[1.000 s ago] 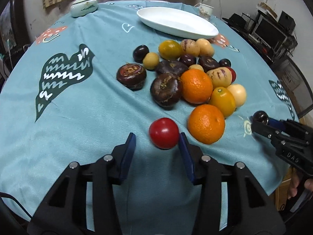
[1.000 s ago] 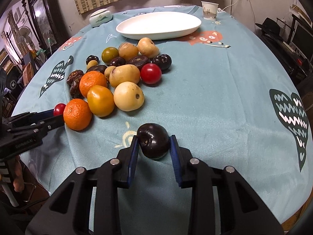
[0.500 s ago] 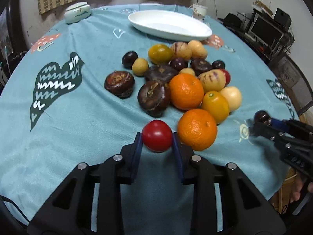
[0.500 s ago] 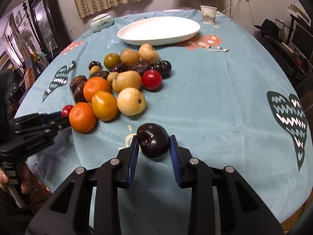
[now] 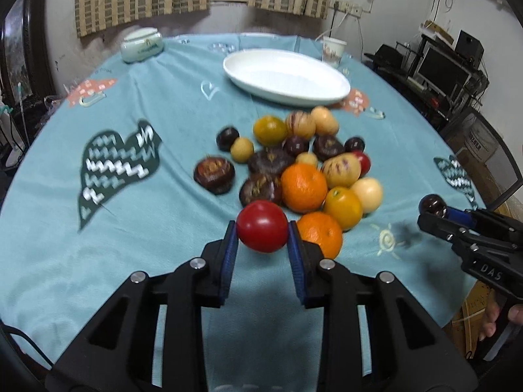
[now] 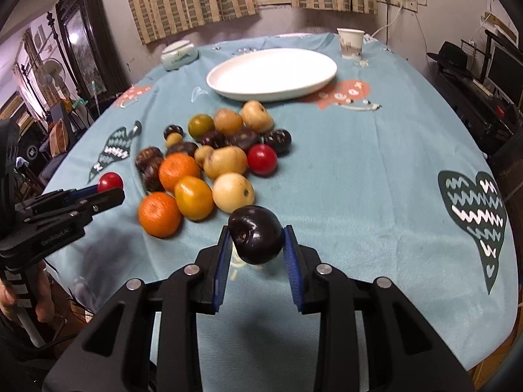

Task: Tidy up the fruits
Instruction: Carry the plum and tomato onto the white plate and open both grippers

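My left gripper (image 5: 261, 228) is shut on a red tomato (image 5: 262, 226) and holds it above the teal tablecloth, just short of the fruit pile. My right gripper (image 6: 256, 236) is shut on a dark purple plum (image 6: 255, 234), also lifted off the cloth. A pile of oranges (image 5: 304, 187), yellow and dark fruits lies mid-table (image 6: 209, 160). An empty white oval plate (image 5: 287, 76) stands beyond the pile; it also shows in the right wrist view (image 6: 273, 72). Each gripper shows in the other's view: the right one (image 5: 431, 207), the left one (image 6: 109, 184).
A paper cup (image 6: 350, 42) stands right of the plate and a lidded ceramic jar (image 5: 141, 44) at the far left. The round table's front edge (image 6: 457, 352) is near. A desk with monitors (image 5: 447, 65) stands to the right.
My left gripper closed on the red tomato and lifted it off the cloth. My right gripper rose with the dark plum. Both views now tilt up toward the plate.
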`<state>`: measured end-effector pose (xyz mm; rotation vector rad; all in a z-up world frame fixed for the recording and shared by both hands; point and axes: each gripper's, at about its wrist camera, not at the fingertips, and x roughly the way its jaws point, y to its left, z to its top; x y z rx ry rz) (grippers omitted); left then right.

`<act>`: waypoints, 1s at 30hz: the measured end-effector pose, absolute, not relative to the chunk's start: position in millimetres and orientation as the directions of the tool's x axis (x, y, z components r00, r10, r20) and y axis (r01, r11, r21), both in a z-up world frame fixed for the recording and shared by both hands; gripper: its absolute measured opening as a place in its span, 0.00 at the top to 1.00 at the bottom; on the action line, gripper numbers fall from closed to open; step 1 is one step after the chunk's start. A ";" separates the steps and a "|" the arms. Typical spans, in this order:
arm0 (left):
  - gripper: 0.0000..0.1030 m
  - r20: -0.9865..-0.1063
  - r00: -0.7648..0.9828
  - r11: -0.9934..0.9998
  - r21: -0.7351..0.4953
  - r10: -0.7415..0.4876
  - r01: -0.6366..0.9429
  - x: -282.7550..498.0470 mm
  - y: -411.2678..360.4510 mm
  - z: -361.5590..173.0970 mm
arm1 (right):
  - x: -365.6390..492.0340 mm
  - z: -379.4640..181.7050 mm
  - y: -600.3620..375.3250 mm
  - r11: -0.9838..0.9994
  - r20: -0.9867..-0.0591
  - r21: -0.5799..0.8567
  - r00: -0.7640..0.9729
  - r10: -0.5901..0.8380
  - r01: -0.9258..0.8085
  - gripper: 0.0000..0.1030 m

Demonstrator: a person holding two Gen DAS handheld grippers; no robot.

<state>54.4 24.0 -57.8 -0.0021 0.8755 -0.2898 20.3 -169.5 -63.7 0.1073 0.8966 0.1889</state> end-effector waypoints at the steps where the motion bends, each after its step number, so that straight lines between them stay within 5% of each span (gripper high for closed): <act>1: 0.71 -0.752 0.610 0.961 -0.113 -0.250 0.254 55.4 23.1 -51.7 | 21.8 -60.1 -169.8 0.977 -0.761 0.172 0.614 0.211 -0.123 0.69; 8: 0.70 -0.726 0.646 0.955 -0.053 -0.237 0.291 111.3 5.5 6.5 | 69.3 -24.0 -174.7 0.979 -0.728 0.124 0.655 0.202 -0.163 0.69; 15: 0.70 -0.737 0.634 0.951 -0.042 -0.236 0.306 256.8 -47.8 51.7 | 219.0 17.6 -185.6 0.981 -0.707 0.078 0.685 0.179 -0.175 0.69; 22: 0.69 -0.825 0.517 0.960 -0.105 -0.231 0.261 387.1 -80.5 -5.0 | 356.7 -45.4 -190.6 0.974 -0.818 0.114 0.538 0.205 -0.198 0.69; 28: 0.69 -0.860 0.468 0.959 -0.081 -0.204 0.271 424.3 -91.6 -51.6 | 392.2 -71.6 -179.7 0.970 -0.832 0.047 0.527 0.171 -0.241 0.67; 30: 0.56 -0.863 0.466 0.964 -0.079 -0.194 0.255 430.1 -87.8 -57.8 | 394.3 -78.4 -178.5 0.973 -0.827 -0.014 0.550 0.118 -0.230 0.36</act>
